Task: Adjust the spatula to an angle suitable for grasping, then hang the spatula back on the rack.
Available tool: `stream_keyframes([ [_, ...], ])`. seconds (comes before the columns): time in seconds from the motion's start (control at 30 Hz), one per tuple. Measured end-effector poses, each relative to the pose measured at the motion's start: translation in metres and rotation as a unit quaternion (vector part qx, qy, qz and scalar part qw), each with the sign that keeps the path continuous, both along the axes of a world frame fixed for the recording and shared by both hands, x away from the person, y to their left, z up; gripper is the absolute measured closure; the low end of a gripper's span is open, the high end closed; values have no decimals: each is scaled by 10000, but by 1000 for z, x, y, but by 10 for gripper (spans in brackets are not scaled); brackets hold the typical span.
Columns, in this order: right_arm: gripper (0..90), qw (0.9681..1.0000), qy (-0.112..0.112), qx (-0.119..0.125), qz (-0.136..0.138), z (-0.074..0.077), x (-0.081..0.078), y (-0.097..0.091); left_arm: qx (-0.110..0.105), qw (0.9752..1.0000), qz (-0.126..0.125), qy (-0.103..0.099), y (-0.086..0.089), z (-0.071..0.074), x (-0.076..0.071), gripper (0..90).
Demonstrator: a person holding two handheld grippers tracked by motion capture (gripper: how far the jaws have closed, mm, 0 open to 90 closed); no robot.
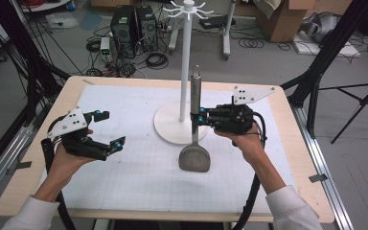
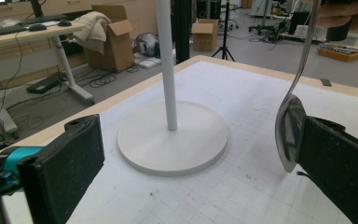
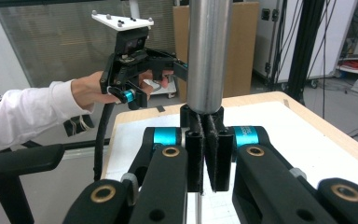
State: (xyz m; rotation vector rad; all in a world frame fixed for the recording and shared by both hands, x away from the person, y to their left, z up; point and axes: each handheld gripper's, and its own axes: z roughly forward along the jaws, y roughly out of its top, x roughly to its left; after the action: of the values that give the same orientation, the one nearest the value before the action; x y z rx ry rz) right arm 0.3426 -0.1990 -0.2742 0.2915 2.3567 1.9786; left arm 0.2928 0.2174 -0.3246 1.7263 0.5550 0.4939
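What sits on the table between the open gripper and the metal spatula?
Nothing: in the high view, bare white mat separates the left gripper from the spatula held upright by the right gripper.

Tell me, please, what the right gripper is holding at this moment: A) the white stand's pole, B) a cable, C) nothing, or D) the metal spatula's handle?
D: the right gripper is shut on the handle of the metal spatula, whose blade hangs down beside the white stand.

A metal spatula (image 1: 195, 143) stands upright, blade down, beside the white stand's base.
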Motion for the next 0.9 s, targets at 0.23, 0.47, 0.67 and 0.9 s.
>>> stream_keyframes([
  [0.23, 878, 10000, 7, 31, -8, 1, 4, 0, -25, 10000, 14, 57, 4, -8, 1, 17],
  [0.47, 878, 10000, 32, -13, 20, 3, 8, 1, -30, 10000, 15, 64, 6, -13, 2, 17],
  [0.67, 878, 9999, 82, -95, 15, 7, 15, 4, -39, 9998, -137, 117, 6, -18, 1, 17],
  [0.9, 878, 9999, 99, -61, -54, 15, 28, 6, -10, 9997, -198, 108, 9, -25, 1, 17],
])
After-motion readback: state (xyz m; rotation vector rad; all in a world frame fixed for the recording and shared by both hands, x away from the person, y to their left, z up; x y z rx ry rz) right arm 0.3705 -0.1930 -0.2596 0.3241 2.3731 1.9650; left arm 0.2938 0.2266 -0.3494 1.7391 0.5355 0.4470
